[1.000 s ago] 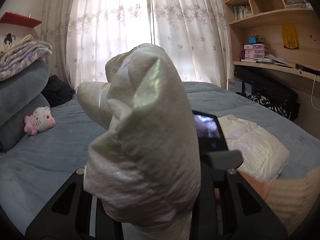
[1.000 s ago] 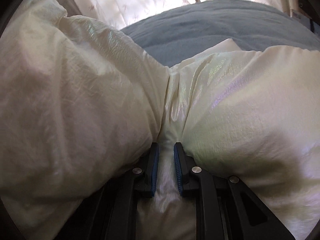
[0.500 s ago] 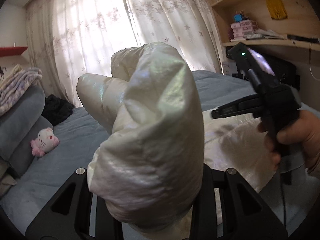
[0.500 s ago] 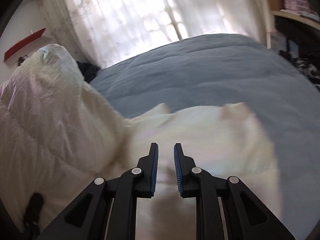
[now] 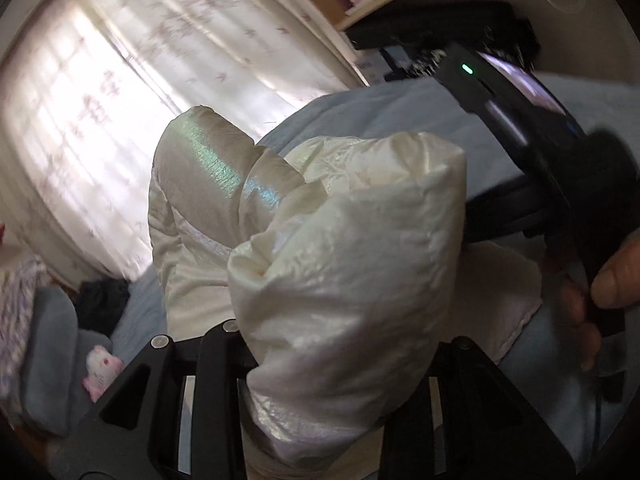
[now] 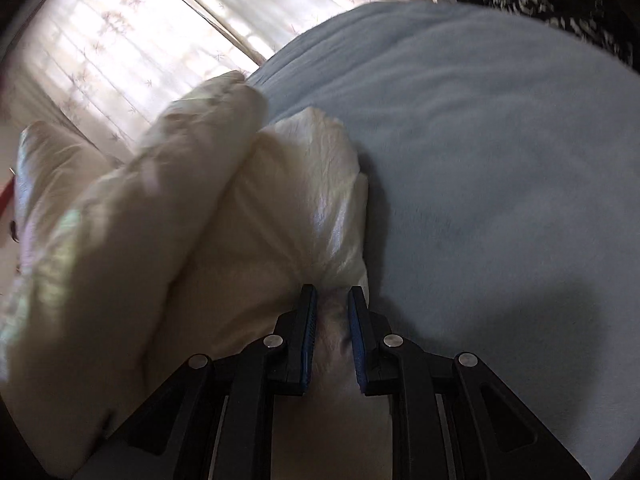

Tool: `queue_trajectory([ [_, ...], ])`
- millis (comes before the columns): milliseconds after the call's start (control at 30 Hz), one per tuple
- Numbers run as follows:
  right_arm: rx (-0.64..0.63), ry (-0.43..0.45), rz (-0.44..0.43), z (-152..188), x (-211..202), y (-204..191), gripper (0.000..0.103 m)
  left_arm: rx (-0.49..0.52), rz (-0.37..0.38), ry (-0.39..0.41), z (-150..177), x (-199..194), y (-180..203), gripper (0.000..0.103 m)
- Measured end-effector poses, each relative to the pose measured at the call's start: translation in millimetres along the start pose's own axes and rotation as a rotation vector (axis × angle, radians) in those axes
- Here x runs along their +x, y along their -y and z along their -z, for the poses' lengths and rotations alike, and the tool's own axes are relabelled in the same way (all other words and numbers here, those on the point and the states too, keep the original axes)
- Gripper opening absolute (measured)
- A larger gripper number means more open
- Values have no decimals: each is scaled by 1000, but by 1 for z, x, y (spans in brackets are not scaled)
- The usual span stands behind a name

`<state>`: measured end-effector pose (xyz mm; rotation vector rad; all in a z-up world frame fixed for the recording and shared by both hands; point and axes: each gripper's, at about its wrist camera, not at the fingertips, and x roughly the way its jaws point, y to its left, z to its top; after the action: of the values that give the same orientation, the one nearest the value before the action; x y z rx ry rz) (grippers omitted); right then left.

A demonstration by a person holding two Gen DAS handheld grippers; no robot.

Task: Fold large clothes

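The bed (image 6: 480, 160), under its blue-grey cover, is the thing to steer by. Nearest, at its near edge, the left gripper (image 5: 320, 380) has its fingers clamped on a thick wad of the cream puffy jacket (image 5: 344, 260); the padded fabric bulges up out of the jaws and hides the pads, and the bunch is held up off the bed. Just beside it, toward the shelf side of the bed, a hand (image 5: 612, 280) grasps the handle of the right gripper (image 6: 332, 320), whose black body carries a small green light.

That right gripper has its blue-padded fingers (image 6: 310, 328) drawn close together, pinching a thin fold of the same jacket, low against the bed cover. From this pinch the garment runs away toward the window side of the bed in shiny quilted rolls, one part lying on the cover, another lifted up. The rest of the bed beyond the jacket shows plain cover.

Farther off, by the head end of the bed, a grey cushion (image 5: 52, 356) stands with a small pink-and-white plush toy (image 5: 100, 368) at its foot and a dark heap of cloth (image 5: 100, 304) behind. Past the far edge of the bed hang pale flower-printed curtains (image 5: 140, 100), lit from behind, and a wooden shelf (image 5: 384, 4) sits at the far corner.
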<state>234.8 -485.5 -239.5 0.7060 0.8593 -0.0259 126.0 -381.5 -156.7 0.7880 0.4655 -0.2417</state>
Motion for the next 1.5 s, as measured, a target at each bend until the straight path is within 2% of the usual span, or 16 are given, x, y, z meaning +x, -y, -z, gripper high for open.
queue_trajectory([
  [133, 43, 14, -20, -4, -16, 13, 16, 172, -52, 7, 3, 7, 53, 31],
  [233, 61, 44, 3, -6, -34, 22, 16, 264, -91, 26, 12, 13, 82, 32],
  [400, 68, 70, 36, -10, -54, 18, 16, 328, -146, 85, 26, 18, 118, 34],
  [500, 35, 74, 54, -14, -62, 4, 23, 324, -124, 89, 27, 13, 121, 39],
  [600, 7, 84, 38, -22, -77, -4, 24, 334, -56, 97, 27, 4, 120, 55],
  [633, -4, 89, 33, -24, -82, -9, 25, 325, -5, 101, 30, -3, 117, 63],
  [700, -42, 106, 30, -26, -103, -16, 34, 299, 75, 95, 29, -8, 107, 74],
  [800, -94, 143, 25, -28, -124, -36, 64, 249, 264, 54, 24, -19, 98, 98],
  [833, -110, 157, 20, -28, -131, -43, 68, 234, 346, 35, 24, -25, 97, 103],
  [900, -140, 170, 7, -30, -142, -53, 68, 209, 411, 40, 23, -34, 95, 103],
  [967, -167, 168, -4, -33, -151, -66, 68, 138, 497, 39, 21, -42, 85, 103],
  [1100, -241, 154, -17, -30, -151, -85, 69, -53, 661, 16, 20, -54, 58, 103],
  [1267, -298, 125, -37, -24, -145, -110, 71, -259, 876, 68, 35, -79, 4, 103],
  [1333, -311, 116, -47, -21, -137, -118, 80, -343, 905, 90, 50, -86, -21, 103],
  [1400, -320, 105, -51, -21, -125, -127, 81, -432, 894, 97, 62, -82, -48, 103],
  [1500, -327, 89, -60, -20, -115, -136, 81, -541, 799, 58, 58, -44, -98, 102],
])
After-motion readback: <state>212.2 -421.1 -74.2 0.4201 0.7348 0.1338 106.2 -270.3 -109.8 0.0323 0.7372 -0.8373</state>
